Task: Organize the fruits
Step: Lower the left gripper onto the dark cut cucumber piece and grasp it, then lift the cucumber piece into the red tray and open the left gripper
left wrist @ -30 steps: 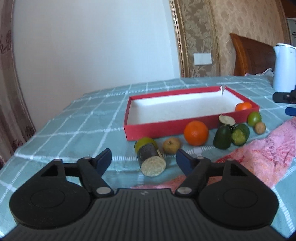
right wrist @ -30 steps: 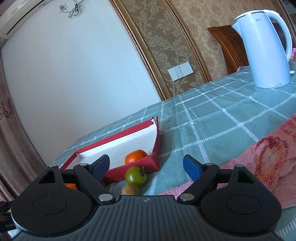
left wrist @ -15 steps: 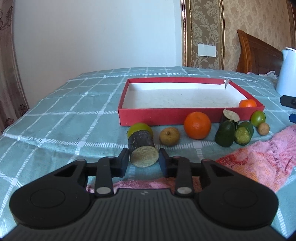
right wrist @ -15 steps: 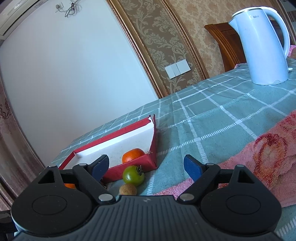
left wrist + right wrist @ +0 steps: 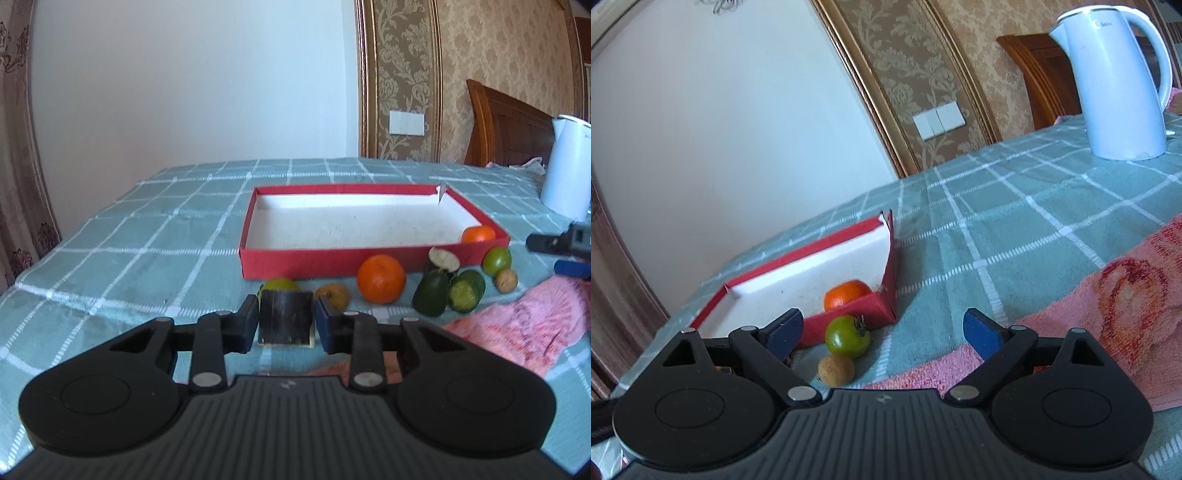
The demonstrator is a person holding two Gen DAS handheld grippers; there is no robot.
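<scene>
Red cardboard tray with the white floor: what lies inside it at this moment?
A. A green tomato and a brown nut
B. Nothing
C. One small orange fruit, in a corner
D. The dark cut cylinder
C: only a small orange fruit sits in the near right corner of the red cardboard tray; all other produce lies on the checked cloth outside it.
</scene>
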